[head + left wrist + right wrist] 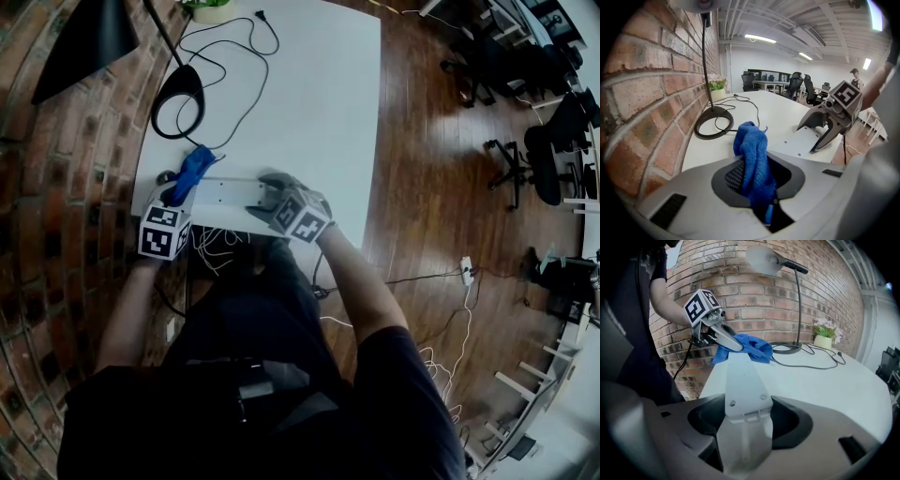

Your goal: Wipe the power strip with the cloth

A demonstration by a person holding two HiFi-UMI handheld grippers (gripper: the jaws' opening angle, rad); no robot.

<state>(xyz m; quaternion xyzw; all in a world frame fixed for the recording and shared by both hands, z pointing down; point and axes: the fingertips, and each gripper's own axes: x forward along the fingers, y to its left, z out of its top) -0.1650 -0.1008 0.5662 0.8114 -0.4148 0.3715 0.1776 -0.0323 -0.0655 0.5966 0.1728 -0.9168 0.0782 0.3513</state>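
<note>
Pinching cloth w/ left gripper; pot has plant.

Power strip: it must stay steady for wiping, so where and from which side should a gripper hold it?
Hold the power strip by its cloth-free short end, as the right gripper does: come along its length, jaws across the narrow width. It lies flat, with the cloth at the far end.

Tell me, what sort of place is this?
Most likely an open-plan office or shared workspace: a long white table stands against a brick wall, a desk lamp stands on it, and office chairs are grouped farther back on the wood floor.
</note>
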